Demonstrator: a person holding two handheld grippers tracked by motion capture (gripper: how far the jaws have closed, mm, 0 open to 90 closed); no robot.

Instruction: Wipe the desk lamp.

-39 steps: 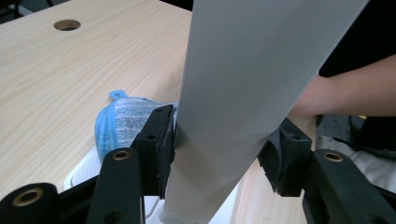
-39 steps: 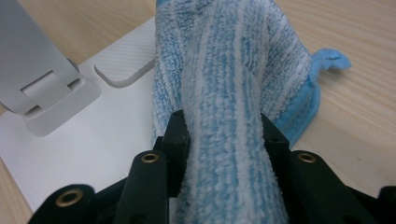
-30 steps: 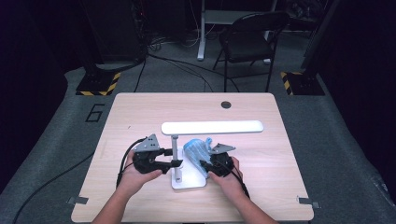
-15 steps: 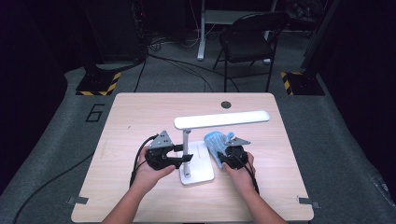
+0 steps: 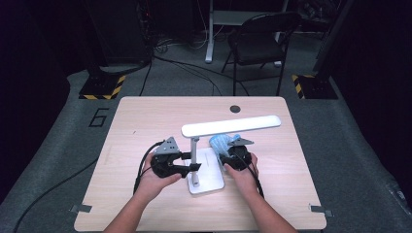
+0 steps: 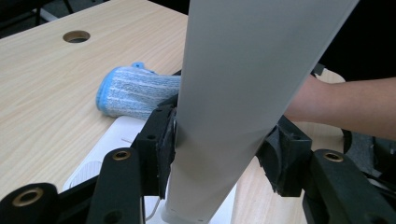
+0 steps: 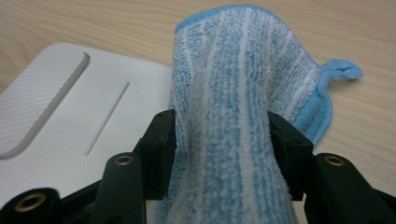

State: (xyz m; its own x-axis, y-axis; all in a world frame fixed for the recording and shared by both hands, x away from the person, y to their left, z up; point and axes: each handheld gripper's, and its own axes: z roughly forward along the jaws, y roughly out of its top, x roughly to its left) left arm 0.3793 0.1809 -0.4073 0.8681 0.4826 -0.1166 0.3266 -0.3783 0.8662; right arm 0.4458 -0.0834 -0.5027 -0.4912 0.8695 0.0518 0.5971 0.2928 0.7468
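Observation:
A white desk lamp stands on the table, its long head slanting over its flat base. My left gripper is shut on the lamp post; in the left gripper view both pads press the post. A blue-and-white cloth lies at the base's far right corner. My right gripper has just been opening its jaws. The cloth still sits bunched between them, loose, spilling over the base.
A round cable hole sits near the table's far edge. A black folding chair stands on the floor beyond the table. Bare wood stretches left and right of the lamp.
The lamp and both hands have shifted right and a little away from me. The lamp head has swung so its right end points farther back. The right gripper's jaws have spread around the cloth.

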